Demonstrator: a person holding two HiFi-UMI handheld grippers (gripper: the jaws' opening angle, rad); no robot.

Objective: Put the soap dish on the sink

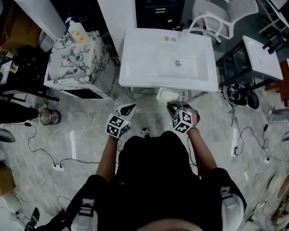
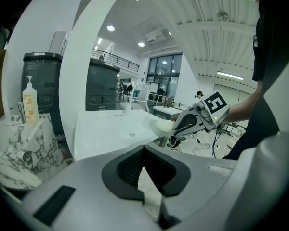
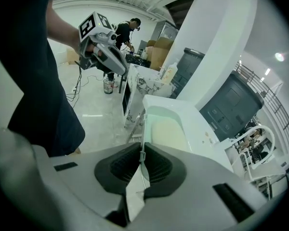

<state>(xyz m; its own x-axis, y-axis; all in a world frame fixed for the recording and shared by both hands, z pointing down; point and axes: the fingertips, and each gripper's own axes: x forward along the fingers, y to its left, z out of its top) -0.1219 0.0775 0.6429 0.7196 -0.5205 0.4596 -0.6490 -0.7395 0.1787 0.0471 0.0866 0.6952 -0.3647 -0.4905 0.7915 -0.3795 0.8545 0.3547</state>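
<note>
Workshop sink (image 1: 135, 71) just beyond soap dish (image 1: 166, 96) in right claw (image 1: 171, 106)

Left claw (image 2: 144, 153) closed, empty, white sink (image 2: 106, 131) ahead, right claw (image 2: 178, 127) gripping soap dish (image 2: 164, 125)

I'm seeing a white sink (image 1: 168, 57), and the dish (image 1: 166, 96) reads pale cream with a faint green tint. The left gripper (image 2: 144, 150) and right gripper (image 3: 142, 154) are both grey with black pads (image 2: 130, 165), and their cubes (image 1: 118, 125) carry black-and-white squares. The cabinet (image 1: 74, 61) is white with dark marble veining, the floor (image 1: 86, 129) light grey marble, the chair (image 1: 221, 11) white, the bottle (image 2: 29, 102) yellowish with an orange label.
</note>
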